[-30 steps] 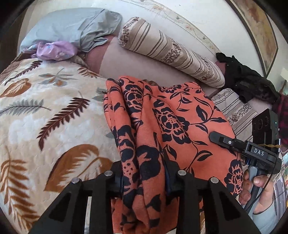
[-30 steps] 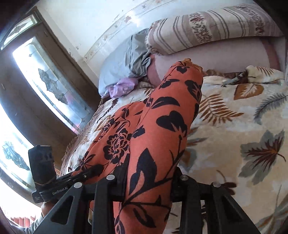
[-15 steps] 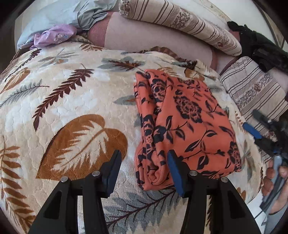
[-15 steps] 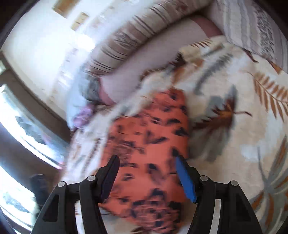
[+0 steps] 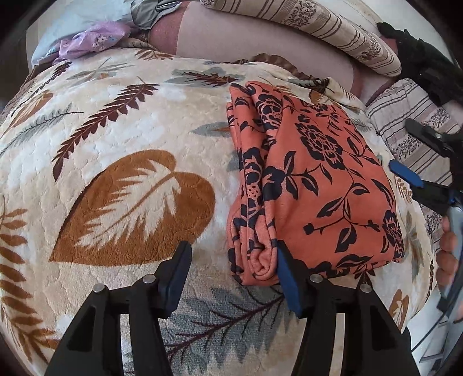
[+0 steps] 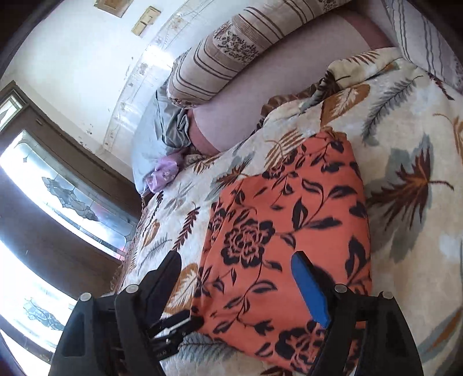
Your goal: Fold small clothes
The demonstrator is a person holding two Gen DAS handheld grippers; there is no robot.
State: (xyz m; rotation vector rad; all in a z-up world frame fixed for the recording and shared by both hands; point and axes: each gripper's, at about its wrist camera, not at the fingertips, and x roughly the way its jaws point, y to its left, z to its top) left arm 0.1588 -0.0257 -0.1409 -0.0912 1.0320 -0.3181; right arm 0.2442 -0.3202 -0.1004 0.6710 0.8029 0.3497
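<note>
Orange fabric printed with black flowers, a folded garment (image 5: 315, 185), is lying flat on a cream plush blanket (image 5: 121, 138) patterned with brown and grey leaves. Its rolled, layered edge is facing the left wrist camera, and the smooth top panel is spreading toward the right side of that view.

The left gripper (image 5: 233, 270) is sitting low at the near end of the garment with its fingers standing wide apart; the blue-padded finger (image 5: 288, 280) is touching the folded edge, while the other is resting over bare blanket. Nothing is being pinched between them.

The right gripper (image 6: 235, 285) is hovering over the garment's opposite side, its fingers likewise spread, with the orange cloth showing in the gap between them. From the left wrist view, the right gripper is showing at the far right edge, just beside the garment.

Behind the blanket a striped bolster pillow (image 5: 318, 26) is lying along the wall, with a lilac floral cloth (image 5: 92, 42) bunched near a pale blue pillow (image 6: 150, 144).
</note>
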